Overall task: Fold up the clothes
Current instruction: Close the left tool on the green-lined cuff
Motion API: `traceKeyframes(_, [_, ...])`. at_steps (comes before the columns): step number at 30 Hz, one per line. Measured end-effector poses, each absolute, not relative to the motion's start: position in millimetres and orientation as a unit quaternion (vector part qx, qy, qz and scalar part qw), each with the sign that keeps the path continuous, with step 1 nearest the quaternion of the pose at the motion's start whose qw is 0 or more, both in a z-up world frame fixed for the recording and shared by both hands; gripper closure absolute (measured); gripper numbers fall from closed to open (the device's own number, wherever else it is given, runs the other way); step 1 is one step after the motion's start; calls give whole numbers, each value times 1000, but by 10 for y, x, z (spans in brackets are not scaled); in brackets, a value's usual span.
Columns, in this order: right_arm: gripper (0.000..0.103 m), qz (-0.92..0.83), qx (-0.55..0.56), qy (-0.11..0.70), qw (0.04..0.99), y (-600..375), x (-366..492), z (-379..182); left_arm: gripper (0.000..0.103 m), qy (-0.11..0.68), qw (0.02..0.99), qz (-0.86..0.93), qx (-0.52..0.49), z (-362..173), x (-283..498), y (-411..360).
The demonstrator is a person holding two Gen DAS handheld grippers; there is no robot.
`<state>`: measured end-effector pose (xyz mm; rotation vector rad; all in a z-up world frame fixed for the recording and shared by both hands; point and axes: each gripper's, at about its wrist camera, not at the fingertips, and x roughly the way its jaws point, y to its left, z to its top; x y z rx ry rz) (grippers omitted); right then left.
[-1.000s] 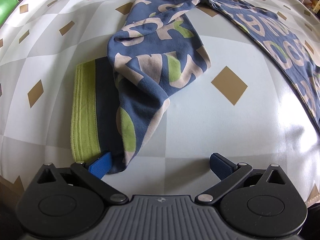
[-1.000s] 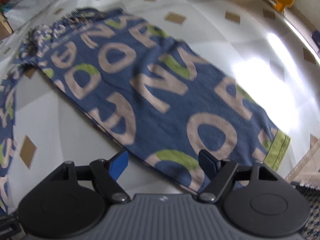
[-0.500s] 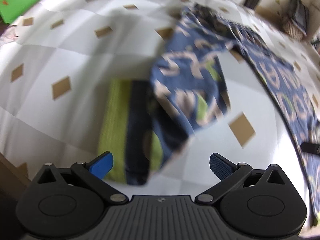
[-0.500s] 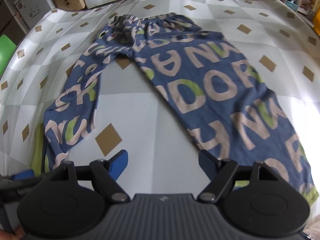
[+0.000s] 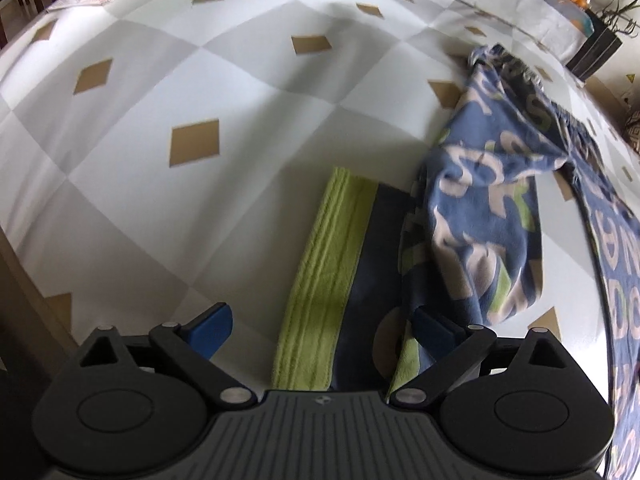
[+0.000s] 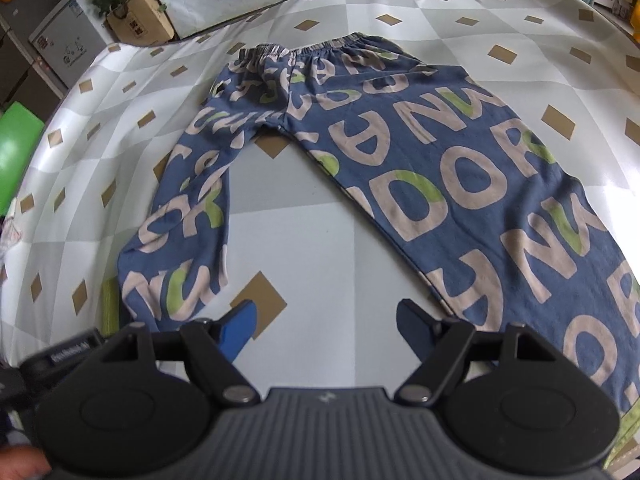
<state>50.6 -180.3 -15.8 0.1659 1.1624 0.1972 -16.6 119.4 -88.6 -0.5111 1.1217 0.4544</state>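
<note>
Blue pants (image 6: pixel 420 168) printed with beige and green letters lie flat on the checkered tablecloth (image 6: pixel 320 248), waistband at the far side and legs spread towards me. The left leg's lower end is folded back on itself, with its green cuff (image 5: pixel 320 292) turned out. My left gripper (image 5: pixel 322 330) hovers over that cuff. Its jaws are closing with the cuff and folded leg end between them, and the pads do not press the cloth. My right gripper (image 6: pixel 328 326) stands open over bare tablecloth between the two legs, holding nothing. The left gripper's body (image 6: pixel 60 356) shows at the lower left of the right wrist view.
The table's near-left edge (image 5: pixel 24 292) drops off beside the left gripper. A cardboard box with a plant (image 6: pixel 136 24) and a green object (image 6: pixel 16 152) stand beyond the table's far left. A black planter (image 5: pixel 596 50) sits past the far edge.
The left view has swung so the green cuff, once at the left pad, now lies between the jaws. The right gripper has drawn back from the right leg to the gap between the legs.
</note>
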Motion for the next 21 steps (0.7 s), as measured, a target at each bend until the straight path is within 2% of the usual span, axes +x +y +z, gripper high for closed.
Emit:
traceKeyframes(6, [28, 88, 90, 545, 829, -1838, 501, -139, 7, 521, 803, 216, -192, -925, -129, 1087])
traceKeyframes(8, [28, 84, 95, 546, 828, -1853, 504, -143, 11, 514, 810, 216, -182, -913, -146, 1058])
traceKeyframes(11, [28, 84, 107, 549, 825, -1873, 507, -160, 29, 502, 819, 212, -177, -865, -162, 1034])
traceKeyframes(13, [28, 83, 112, 551, 823, -1882, 508, -174, 48, 497, 825, 208, -174, -827, -163, 1021])
traceKeyframes(14, [28, 82, 113, 552, 822, -1886, 509, -182, 51, 495, 825, 208, -174, -815, -163, 1023])
traceKeyframes(16, [28, 79, 114, 553, 822, -1894, 511, -197, 68, 494, 824, 214, -178, -797, -172, 1045])
traceKeyframes(18, [28, 76, 116, 554, 821, -1905, 512, -209, 80, 491, 821, 223, -186, -787, -194, 1098])
traceKeyframes(19, [28, 75, 117, 554, 821, -1910, 513, -214, 85, 489, 820, 222, -197, -780, -207, 1130])
traceKeyframes(21, [28, 73, 120, 555, 820, -1917, 516, -223, 89, 488, 819, 221, -205, -769, -222, 1160])
